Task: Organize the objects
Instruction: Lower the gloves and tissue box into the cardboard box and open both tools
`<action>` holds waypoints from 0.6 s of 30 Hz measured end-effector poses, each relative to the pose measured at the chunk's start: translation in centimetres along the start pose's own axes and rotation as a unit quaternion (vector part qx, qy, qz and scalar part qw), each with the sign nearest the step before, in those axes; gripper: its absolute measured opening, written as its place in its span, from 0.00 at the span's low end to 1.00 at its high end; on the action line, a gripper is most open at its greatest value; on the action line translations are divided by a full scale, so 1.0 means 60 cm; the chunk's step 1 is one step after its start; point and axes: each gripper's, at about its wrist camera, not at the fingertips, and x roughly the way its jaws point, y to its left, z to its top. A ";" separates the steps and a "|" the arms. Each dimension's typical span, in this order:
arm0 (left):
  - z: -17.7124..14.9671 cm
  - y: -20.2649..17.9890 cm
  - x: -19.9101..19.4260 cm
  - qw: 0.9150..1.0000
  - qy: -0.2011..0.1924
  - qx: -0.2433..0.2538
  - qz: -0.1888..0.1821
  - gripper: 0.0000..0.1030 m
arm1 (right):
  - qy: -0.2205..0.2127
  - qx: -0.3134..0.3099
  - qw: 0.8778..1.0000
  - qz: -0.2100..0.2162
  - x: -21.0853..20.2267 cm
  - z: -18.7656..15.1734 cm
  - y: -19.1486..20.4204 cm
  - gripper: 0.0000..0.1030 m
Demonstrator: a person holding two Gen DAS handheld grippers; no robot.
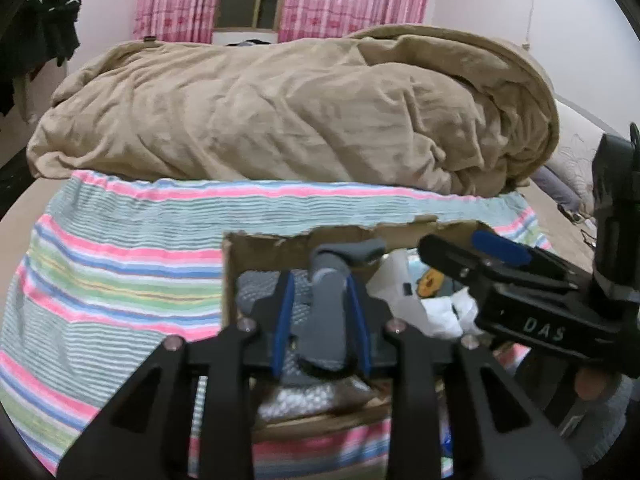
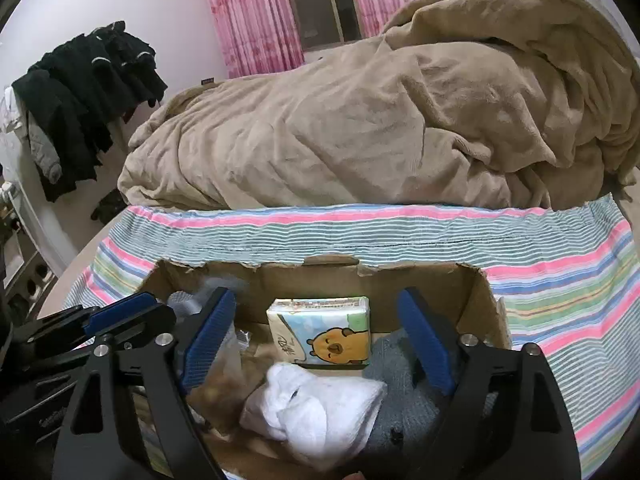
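Observation:
A torn cardboard box (image 2: 472, 292) stands on a striped cloth (image 2: 560, 264) on the bed. In it lie a tissue pack with a cartoon animal (image 2: 320, 332), a white sock bundle (image 2: 316, 412) and a grey knit item (image 2: 404, 392). My right gripper (image 2: 320, 344) is open above the box, its blue pads either side of the tissue pack. My left gripper (image 1: 320, 312) is shut on a grey plastic tool (image 1: 330, 292) over the box's left part (image 1: 256, 244). The right gripper (image 1: 500, 256) shows at the right of the left wrist view.
A big tan blanket (image 1: 280, 112) is heaped across the bed behind the striped cloth (image 1: 120, 264). Pink curtains (image 2: 256, 12) hang at the back wall. Dark clothes (image 2: 88, 92) hang at the left. Bubble wrap (image 1: 312, 396) lies in the box under the left gripper.

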 end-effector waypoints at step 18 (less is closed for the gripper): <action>-0.067 -0.036 -0.137 0.998 -0.040 0.046 0.019 0.75 | -0.026 -0.017 0.999 0.009 -0.145 -0.047 -0.002 0.84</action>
